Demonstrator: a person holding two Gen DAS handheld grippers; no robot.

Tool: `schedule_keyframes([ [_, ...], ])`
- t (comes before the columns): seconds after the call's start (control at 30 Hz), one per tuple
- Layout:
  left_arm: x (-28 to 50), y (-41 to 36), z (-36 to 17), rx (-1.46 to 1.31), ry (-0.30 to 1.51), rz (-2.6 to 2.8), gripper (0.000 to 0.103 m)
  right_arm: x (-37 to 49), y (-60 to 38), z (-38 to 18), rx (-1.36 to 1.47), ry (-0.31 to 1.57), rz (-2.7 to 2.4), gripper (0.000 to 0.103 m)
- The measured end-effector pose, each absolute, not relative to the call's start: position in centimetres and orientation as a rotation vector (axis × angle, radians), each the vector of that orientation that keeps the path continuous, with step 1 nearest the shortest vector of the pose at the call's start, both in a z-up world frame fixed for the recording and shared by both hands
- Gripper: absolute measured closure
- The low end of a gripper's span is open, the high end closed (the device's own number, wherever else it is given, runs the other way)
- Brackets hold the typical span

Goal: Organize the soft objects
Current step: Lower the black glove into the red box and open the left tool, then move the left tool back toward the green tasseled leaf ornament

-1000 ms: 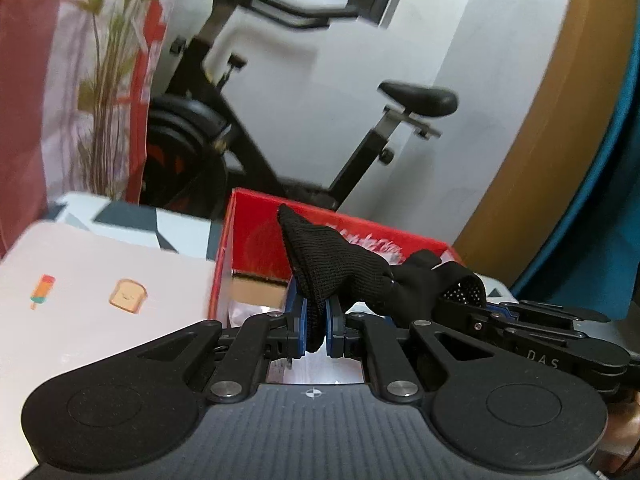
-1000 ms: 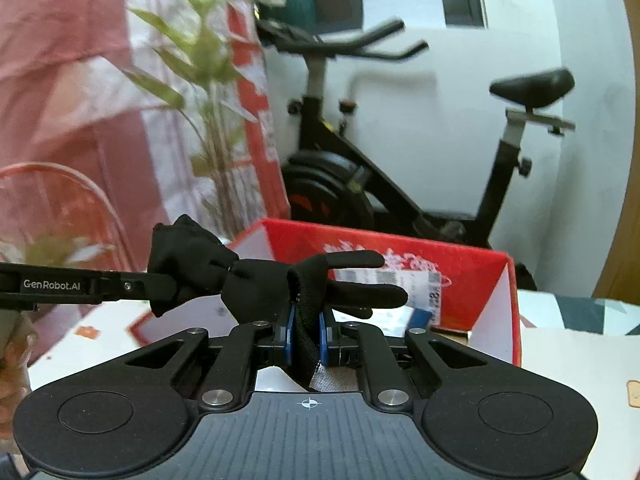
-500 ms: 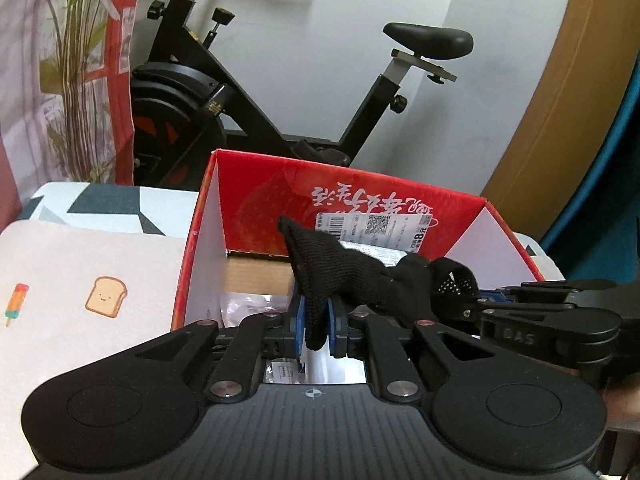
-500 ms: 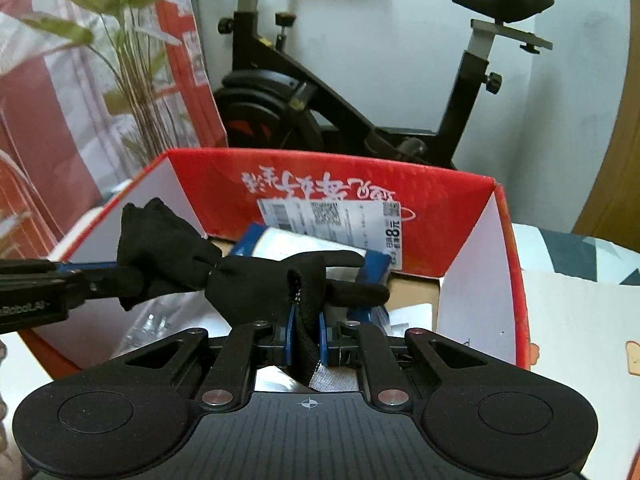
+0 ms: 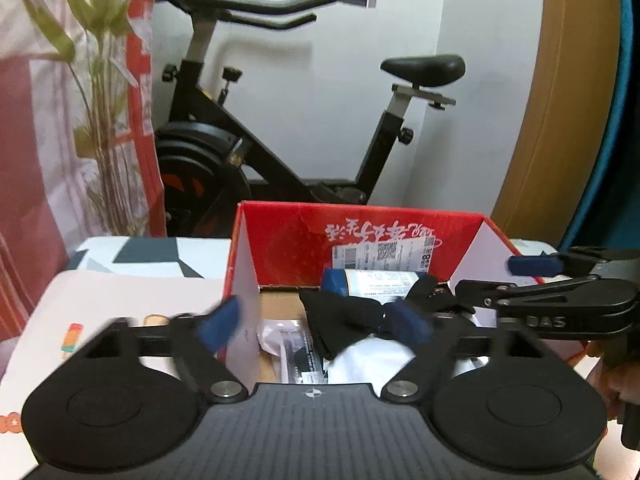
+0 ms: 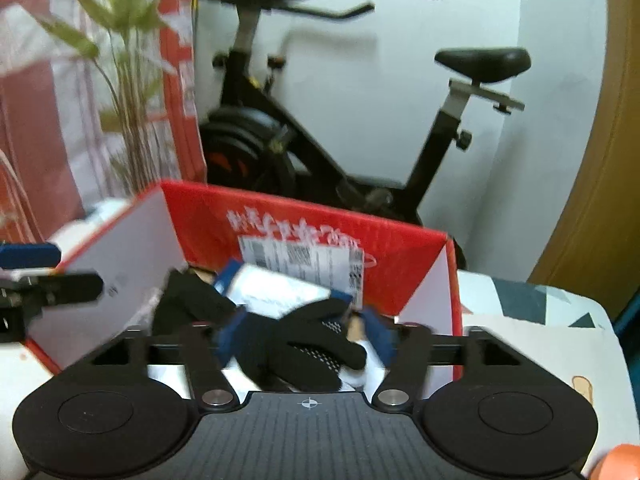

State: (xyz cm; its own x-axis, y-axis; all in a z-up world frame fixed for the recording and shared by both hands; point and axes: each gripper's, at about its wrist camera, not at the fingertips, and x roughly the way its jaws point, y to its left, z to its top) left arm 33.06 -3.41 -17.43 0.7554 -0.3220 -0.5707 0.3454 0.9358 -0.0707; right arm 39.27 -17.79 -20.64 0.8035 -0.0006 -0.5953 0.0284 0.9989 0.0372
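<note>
A black glove (image 5: 344,322) lies inside the red cardboard box (image 5: 304,240), on white and blue packets; it also shows in the right wrist view (image 6: 296,344). My left gripper (image 5: 316,326) is open, its blue pads spread wide on either side of the glove. My right gripper (image 6: 304,332) is open too, with the glove lying between and below its pads. The right gripper also shows at the right of the left wrist view (image 5: 560,300). The box shows in the right wrist view (image 6: 400,248).
An exercise bike (image 5: 280,152) stands behind the box, against a white wall. A plant (image 5: 96,80) and a red-and-white curtain are at the left. The box sits on a patterned tablecloth (image 5: 104,300). A wooden panel (image 5: 560,120) is at the right.
Both grippers have opened and let go of the black glove, which now lies in the box. Both views have tilted up and the frames are blurred by motion.
</note>
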Motion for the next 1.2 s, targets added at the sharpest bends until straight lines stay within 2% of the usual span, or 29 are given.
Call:
schedule_keyframes([
  [0.03,32.5,-3.2,-17.2,0.039,0.6,-0.36,0.004,38.6,-17.8,-20.2,0.045,0.616,-0.004,0.023],
  [0.1,31.5,-2.9,-16.7,0.042,0.576,-0.348,0.0,37.2,-17.5,-19.6,0.033,0.587,0.013,0.008],
  [0.17,30.7,-2.6,-16.5,0.042,0.568,-0.335,0.0,35.7,-17.3,-19.3,0.03,0.559,0.02,0.001],
  [0.7,23.8,-0.2,-16.7,0.023,0.567,-0.227,0.0,26.2,-17.3,-19.1,0.156,0.467,0.045,0.0],
  [1.2,18.9,0.7,-21.4,-0.007,0.632,-0.15,0.0,20.1,-17.9,-26.2,0.196,0.523,-0.045,0.0],
])
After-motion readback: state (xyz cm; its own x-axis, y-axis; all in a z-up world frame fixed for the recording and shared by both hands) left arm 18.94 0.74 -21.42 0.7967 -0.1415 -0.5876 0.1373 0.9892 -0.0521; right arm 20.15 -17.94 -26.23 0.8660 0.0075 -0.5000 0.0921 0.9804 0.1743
